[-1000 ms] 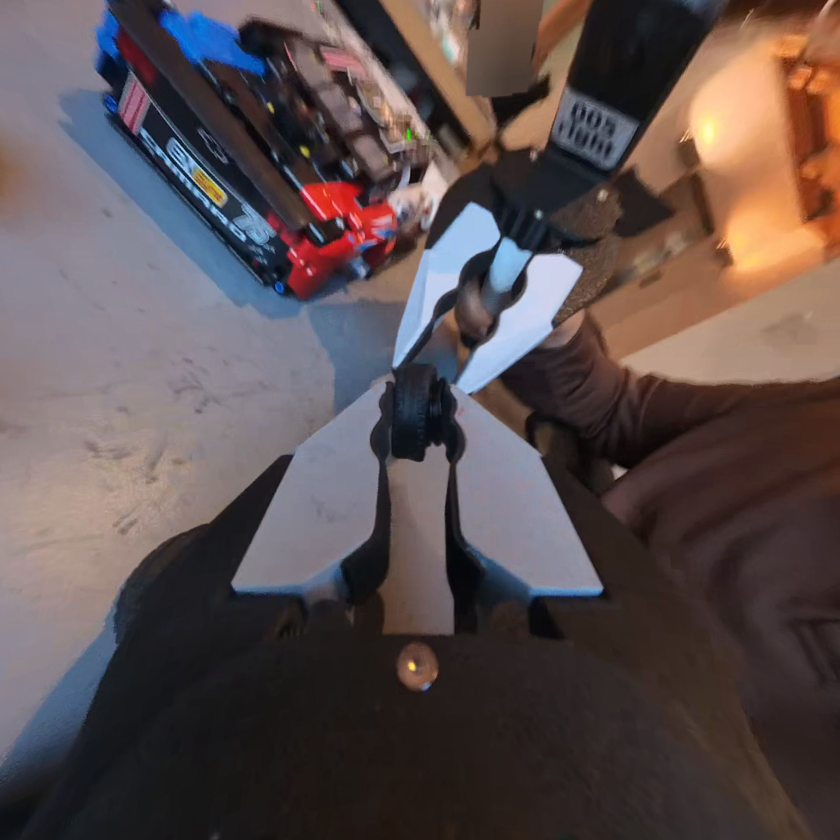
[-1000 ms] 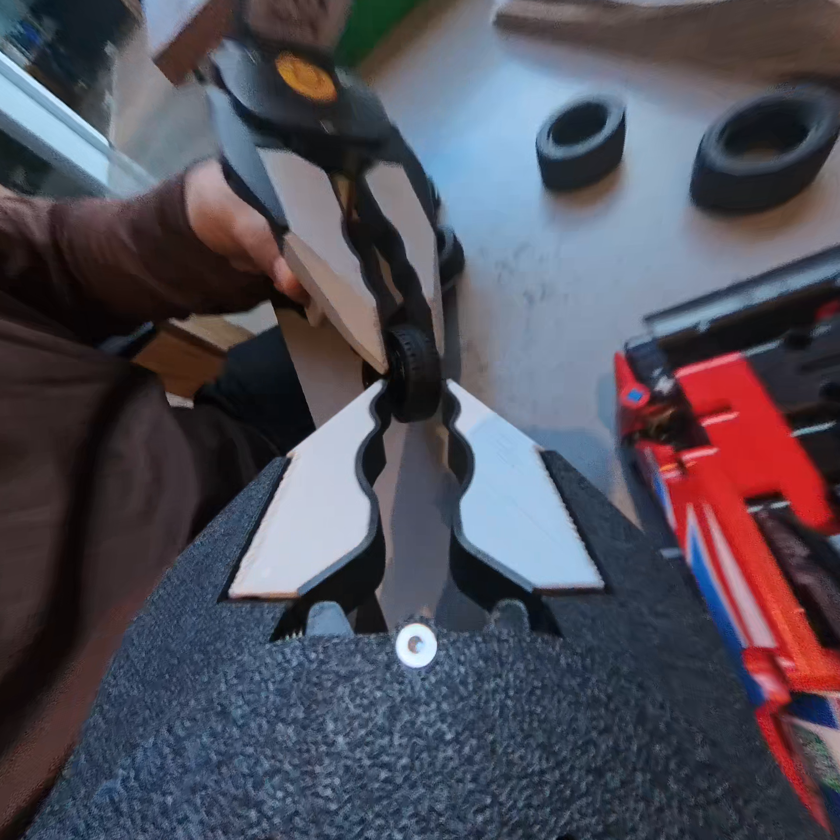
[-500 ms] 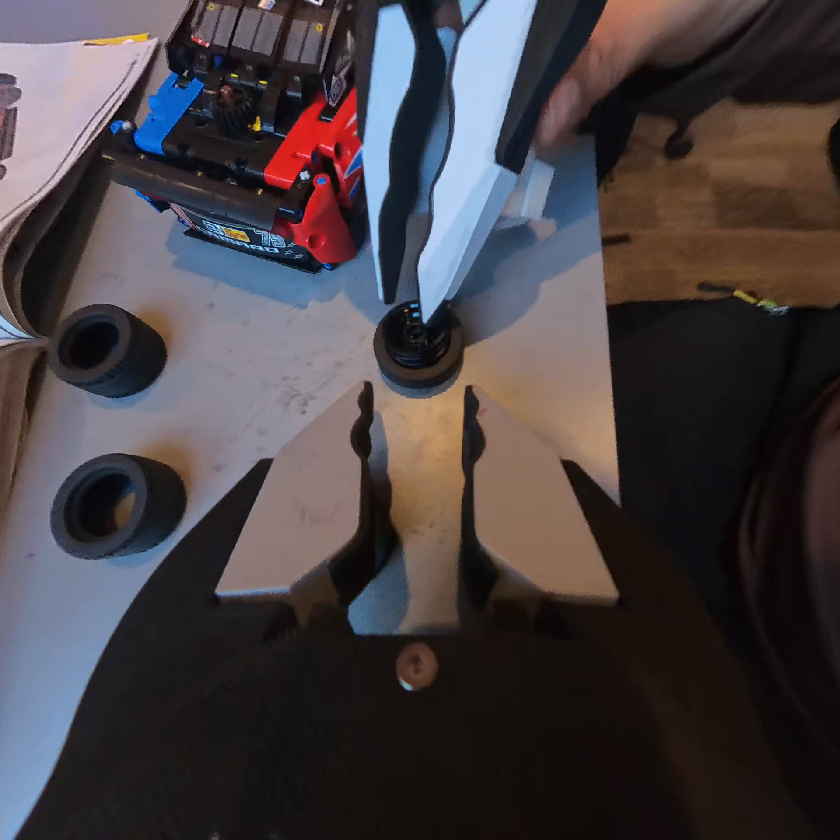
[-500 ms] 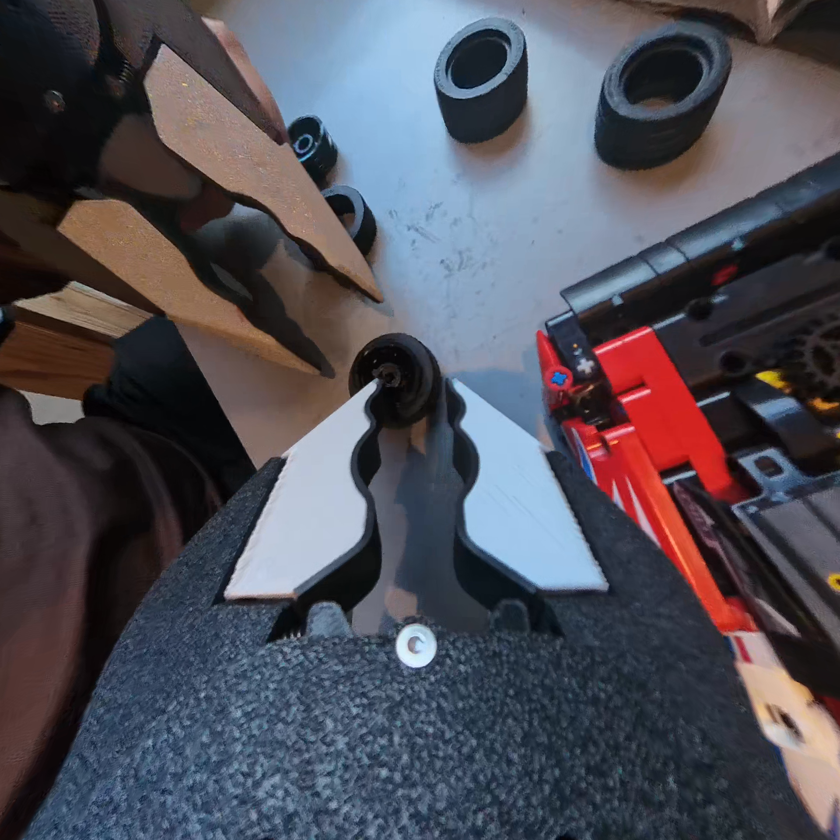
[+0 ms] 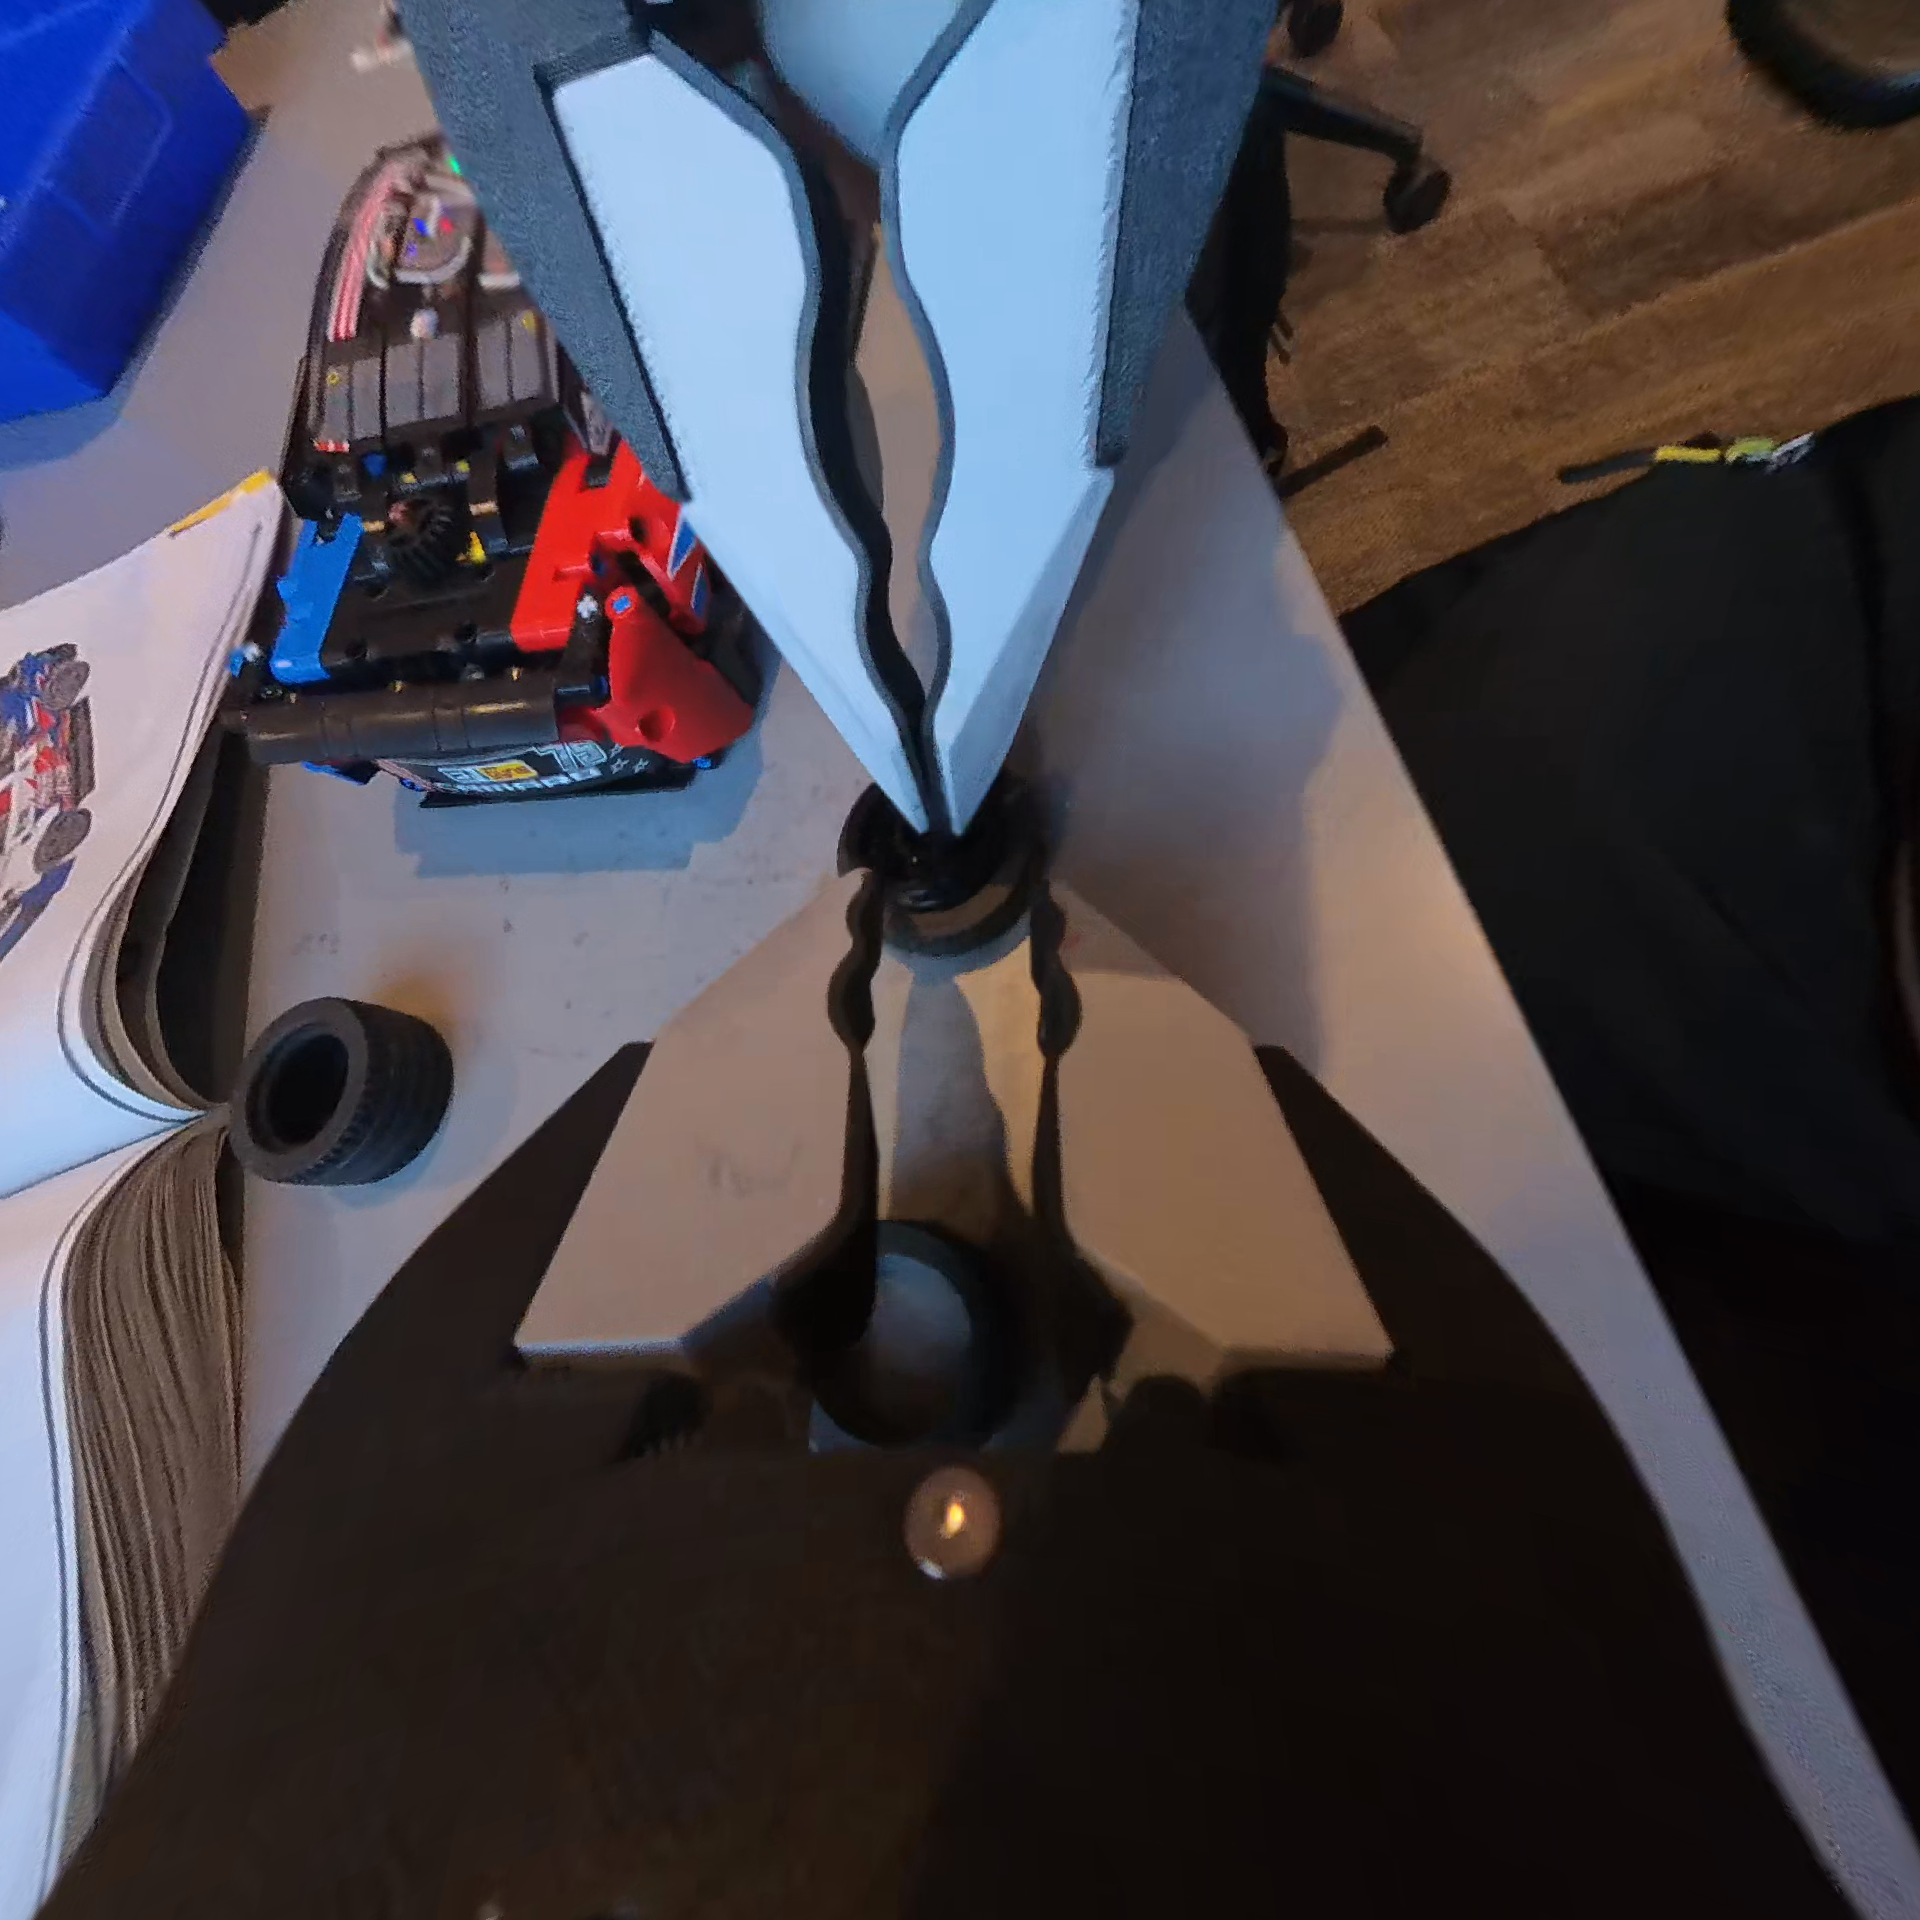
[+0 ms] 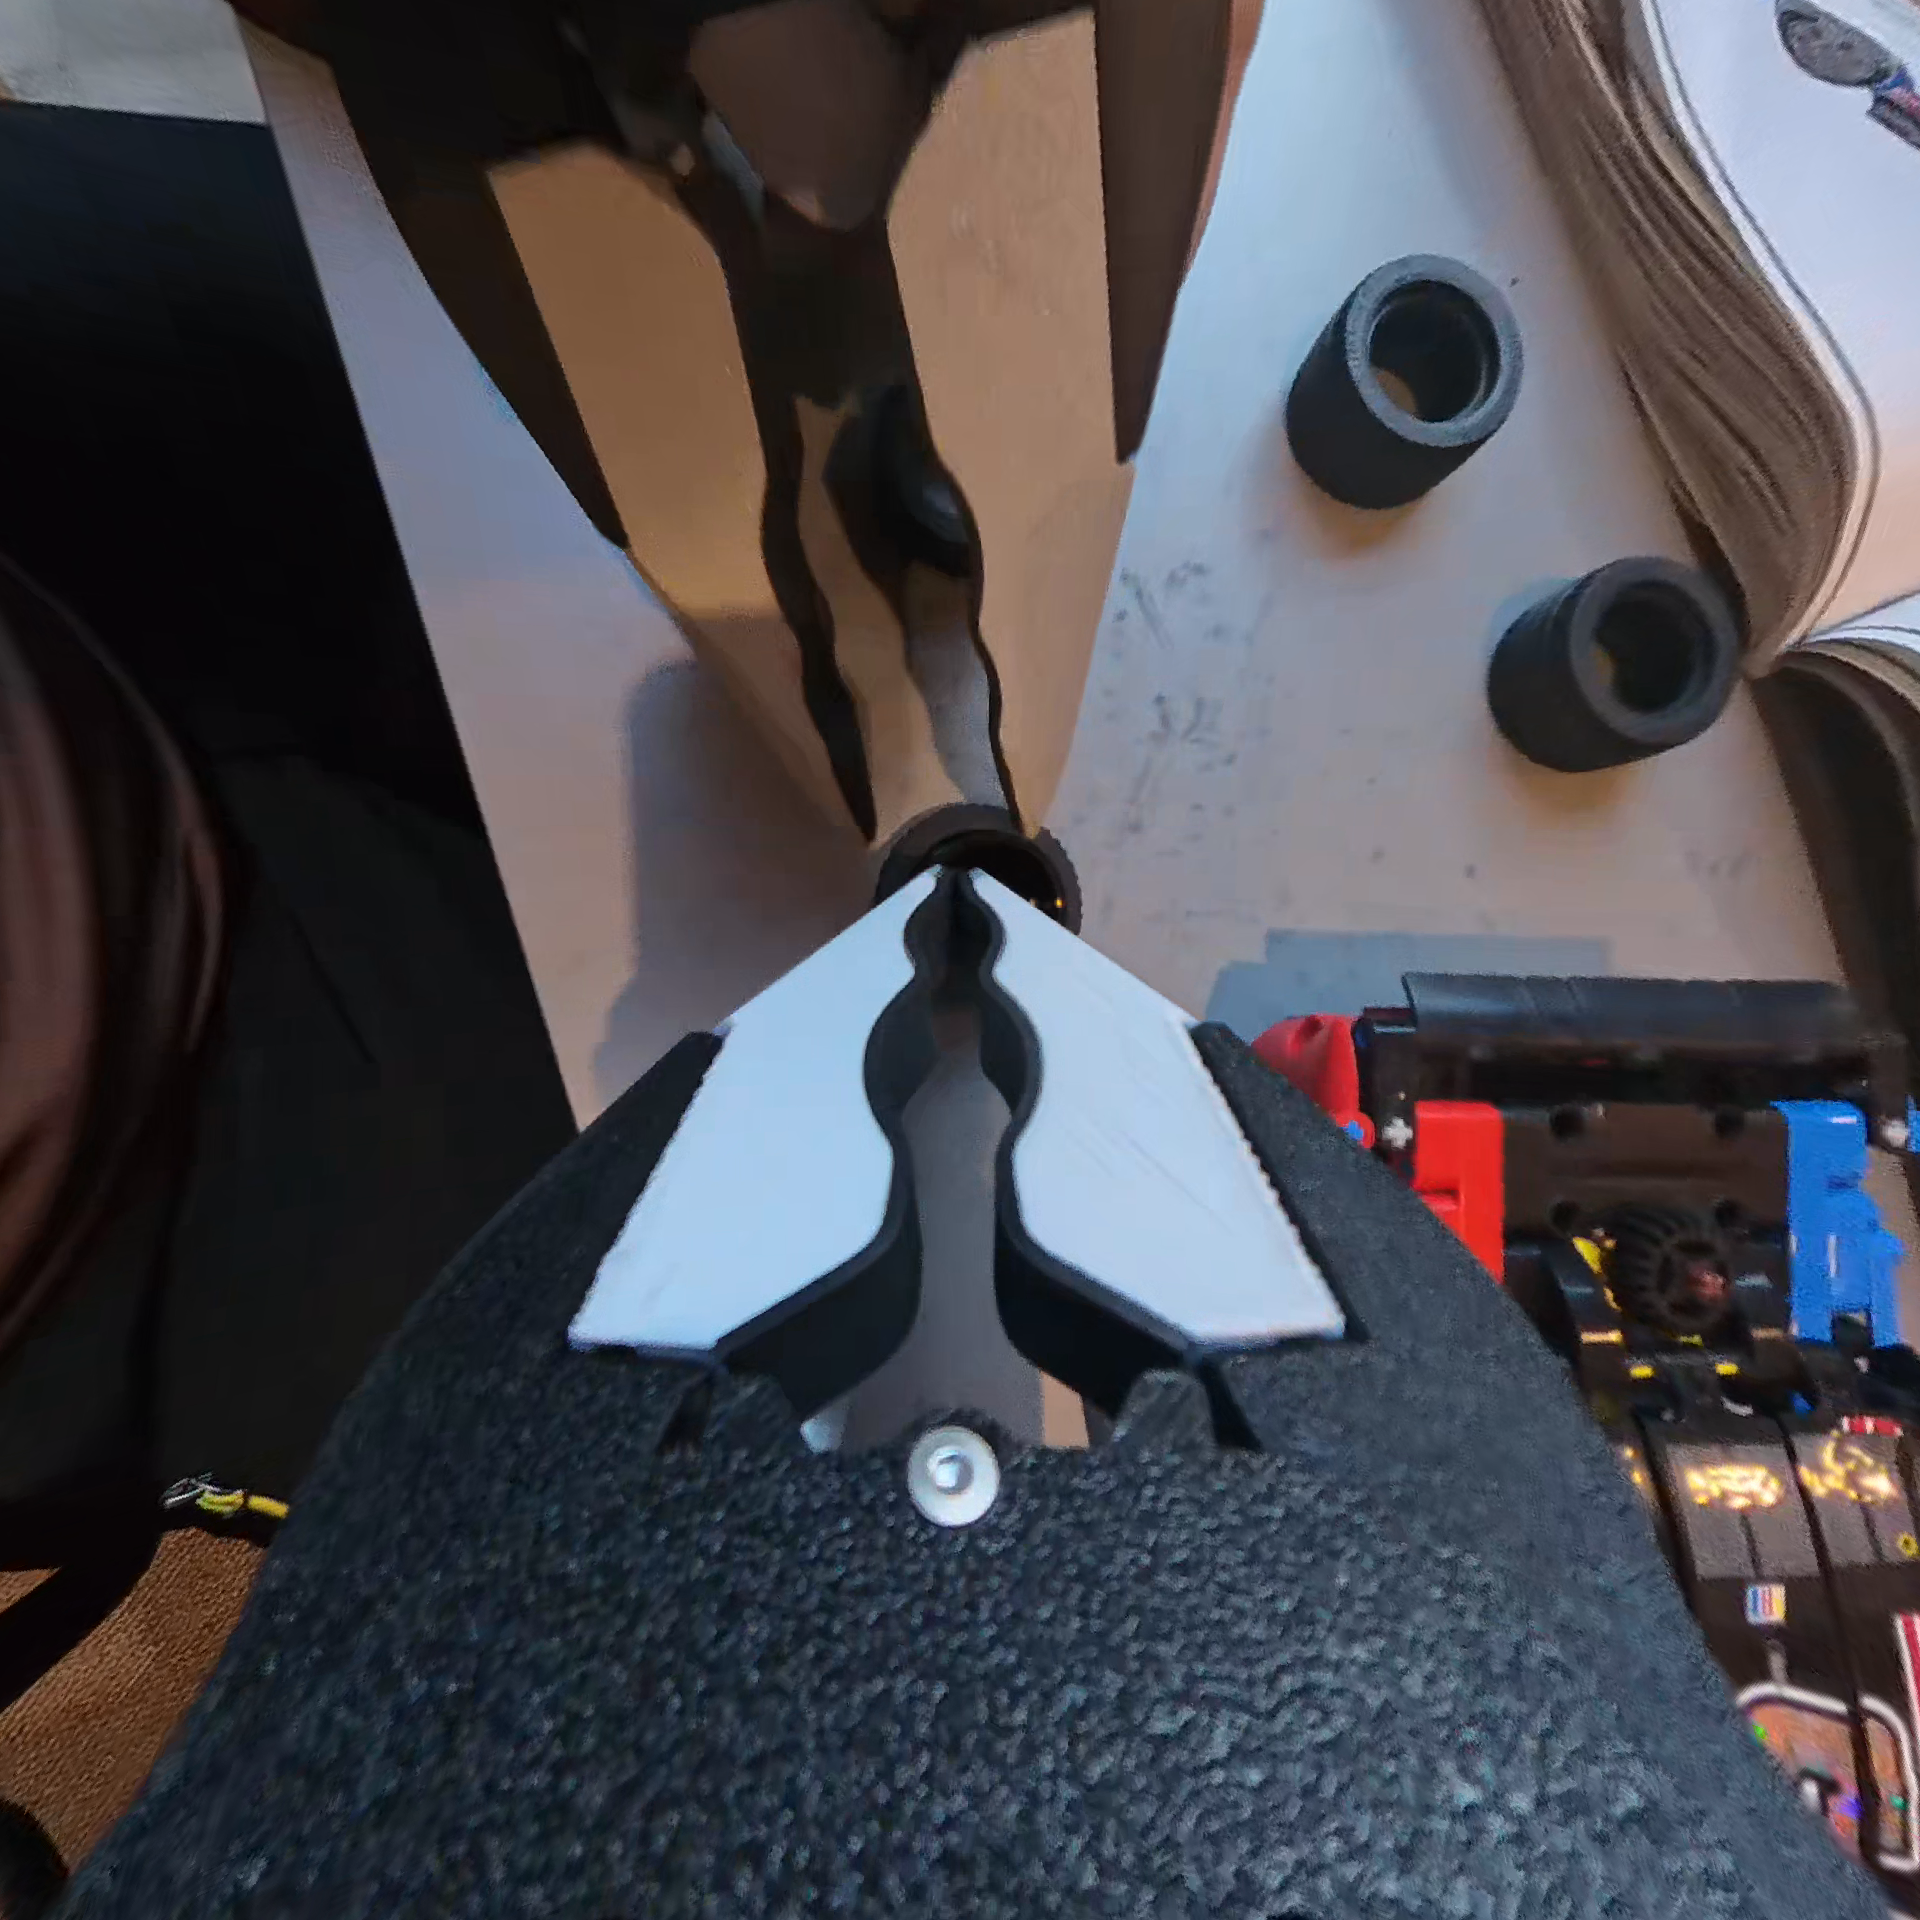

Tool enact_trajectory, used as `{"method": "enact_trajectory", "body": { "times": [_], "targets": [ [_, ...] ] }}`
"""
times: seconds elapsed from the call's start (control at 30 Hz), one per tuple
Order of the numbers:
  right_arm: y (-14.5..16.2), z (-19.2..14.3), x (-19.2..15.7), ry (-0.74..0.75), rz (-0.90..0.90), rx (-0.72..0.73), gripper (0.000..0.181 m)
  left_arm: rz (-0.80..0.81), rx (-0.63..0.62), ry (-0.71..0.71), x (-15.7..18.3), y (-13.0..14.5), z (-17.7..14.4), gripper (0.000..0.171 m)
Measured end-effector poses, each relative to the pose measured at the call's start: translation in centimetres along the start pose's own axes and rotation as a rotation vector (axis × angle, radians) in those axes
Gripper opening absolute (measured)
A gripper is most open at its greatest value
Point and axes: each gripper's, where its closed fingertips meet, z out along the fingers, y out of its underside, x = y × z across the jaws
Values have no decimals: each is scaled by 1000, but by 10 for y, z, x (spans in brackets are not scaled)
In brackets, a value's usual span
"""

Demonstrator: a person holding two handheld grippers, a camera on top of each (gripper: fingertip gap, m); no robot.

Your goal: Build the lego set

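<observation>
At the near corner of a pale, scuffed table (image 5: 540,935), two handheld grippers meet over a small black wheel hub (image 5: 940,883) lying flat on the surface. The right gripper (image 6: 954,883), its white, wavy-edged fingers pinched nearly together, presses its tips down into the hub's centre; whether they clasp anything inside cannot be told. The left gripper (image 5: 945,904) brackets the hub's rim with its jaws set apart, apparently steadying it rather than squeezing. The step looks like seating the hub, or regripping it, before a tyre goes on; done well, the left should hold the ribbed rim square and still while the right bears straight down, without tilting the piece off the table edge just beside it. A soft-looking, ridged rubber tyre (image 5: 338,1107) lies on its side near the thick, open instruction booklet (image 5: 62,935), with a second tyre (image 6: 1403,379) close by. Behind stands the partly built car (image 5: 488,623), a blocky assembly of glossy red, black and blue plastic with exposed gears.
</observation>
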Motion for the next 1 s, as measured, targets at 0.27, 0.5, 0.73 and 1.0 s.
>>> {"method": "enact_trajectory", "body": {
  "times": [0.27,0.5,0.73,1.0],
  "targets": [
    [1,1,-1,-95,51,-66,0,162,-42,-23,0,10,6,21],
    [4,4,1,-119,51,-105,0,183,9,-17,0,4,3,26],
    [5,5,0,-137,40,-157,0,265,-41,-50,2,12,5,20],
    [5,6,-1,-187,29,-313,0,172,7,-21,0,10,5,15]
  ]
}}
